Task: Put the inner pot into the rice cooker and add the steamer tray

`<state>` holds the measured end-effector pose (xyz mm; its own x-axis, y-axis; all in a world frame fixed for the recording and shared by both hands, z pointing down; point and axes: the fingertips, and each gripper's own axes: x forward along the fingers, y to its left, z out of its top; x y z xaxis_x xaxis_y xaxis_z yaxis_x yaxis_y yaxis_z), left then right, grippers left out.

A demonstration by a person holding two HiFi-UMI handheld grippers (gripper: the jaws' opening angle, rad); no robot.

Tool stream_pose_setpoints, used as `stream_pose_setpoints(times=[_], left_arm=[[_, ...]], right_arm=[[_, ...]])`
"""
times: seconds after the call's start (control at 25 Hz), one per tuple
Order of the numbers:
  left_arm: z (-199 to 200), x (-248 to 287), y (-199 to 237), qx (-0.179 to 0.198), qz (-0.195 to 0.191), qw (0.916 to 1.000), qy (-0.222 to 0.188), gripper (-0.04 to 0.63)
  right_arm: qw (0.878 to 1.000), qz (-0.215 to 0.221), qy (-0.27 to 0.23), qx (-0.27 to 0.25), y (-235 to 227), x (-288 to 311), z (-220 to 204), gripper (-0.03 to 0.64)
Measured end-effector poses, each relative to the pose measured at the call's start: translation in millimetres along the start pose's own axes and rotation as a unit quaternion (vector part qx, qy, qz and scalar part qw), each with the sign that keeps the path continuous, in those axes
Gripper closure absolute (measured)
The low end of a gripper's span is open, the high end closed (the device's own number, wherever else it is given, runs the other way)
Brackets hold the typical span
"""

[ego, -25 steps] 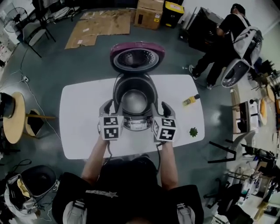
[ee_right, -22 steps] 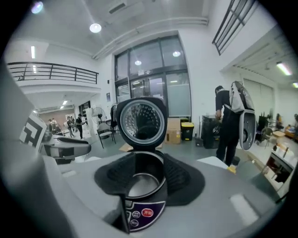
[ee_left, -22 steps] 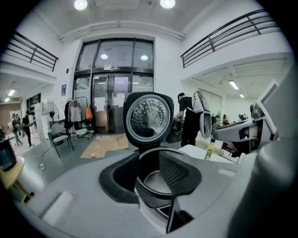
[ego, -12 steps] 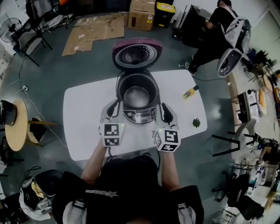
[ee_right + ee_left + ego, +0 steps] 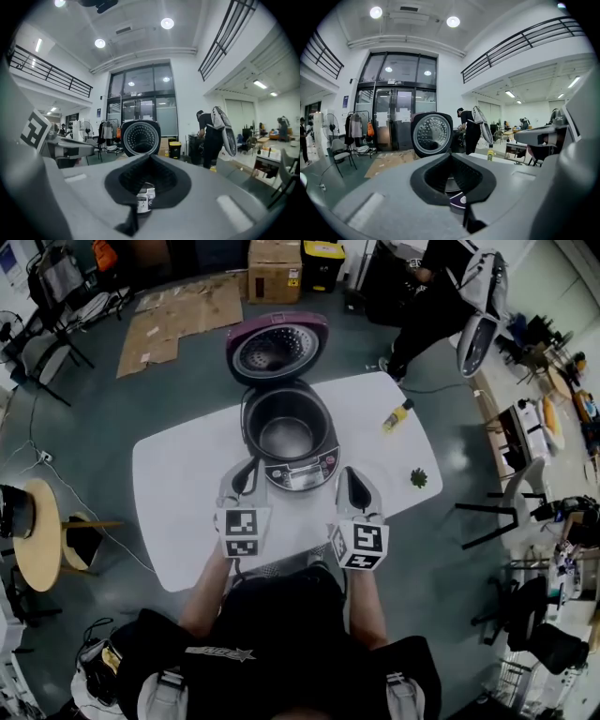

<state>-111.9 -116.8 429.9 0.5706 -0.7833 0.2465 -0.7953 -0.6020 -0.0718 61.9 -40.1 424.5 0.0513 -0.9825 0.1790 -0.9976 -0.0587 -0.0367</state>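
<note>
Head view: inner pot (image 5: 286, 437) looks seated in rice cooker (image 5: 321, 427), lid (image 5: 277, 348) up behind; steamer tray not in sight. Left claw (image 5: 246, 474) & right claw (image 5: 354, 486) flank the cooker's front, both just been closing, now together w/ nothing between. Risk: cooker stands at the surface (image 5: 178, 484) far edge, so a fwd bump could shove it off; bottle (image 5: 397, 415) near the far-right edge could tip. Bare room left & right. Left gripper view: jaws together, empty, lid ahead. Right gripper view: same, control panel (image 5: 144, 200) seen thru the notch.

The cooker (image 5: 302, 470) is showing a maroon lid (image 5: 277, 348) and dark body; the worktop (image 5: 178, 484) is looking white, the bottle (image 5: 397, 415) yellow.
</note>
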Motion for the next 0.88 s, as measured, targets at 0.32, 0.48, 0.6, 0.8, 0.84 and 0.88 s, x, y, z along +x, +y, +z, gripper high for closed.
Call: stream_pose_setpoints(times=[0.32,0.48,0.6,0.8,0.84,0.88], left_arm=[[-1,9,-44,0.006,-0.071,0.9975,-0.002,0.584],[2,18,-81,0.001,-0.106,0.9943,-0.006,0.584],[8,26,-112,0.001,-0.128,0.9917,-0.009,0.584],[14,37,-161,0.006,-0.153,0.9881,-0.008,0.584],[14,39,-170,0.005,-0.157,0.9876,-0.006,0.584],[13,41,-180,0.005,-0.159,0.9873,-0.003,0.584]], right_arm=[[0.998,-0.067,0.001,0.006,-32,-39,-5,0.611],[0.995,-0.100,0.001,0.007,-62,-59,-8,0.611],[0.993,-0.121,0.001,0.011,-87,-74,-11,0.611],[0.989,-0.149,0.007,0.007,-130,-99,-16,0.611],[0.988,-0.153,0.009,0.006,-140,-104,-18,0.611],[0.988,-0.157,0.010,0.006,-149,-107,-20,0.611]])
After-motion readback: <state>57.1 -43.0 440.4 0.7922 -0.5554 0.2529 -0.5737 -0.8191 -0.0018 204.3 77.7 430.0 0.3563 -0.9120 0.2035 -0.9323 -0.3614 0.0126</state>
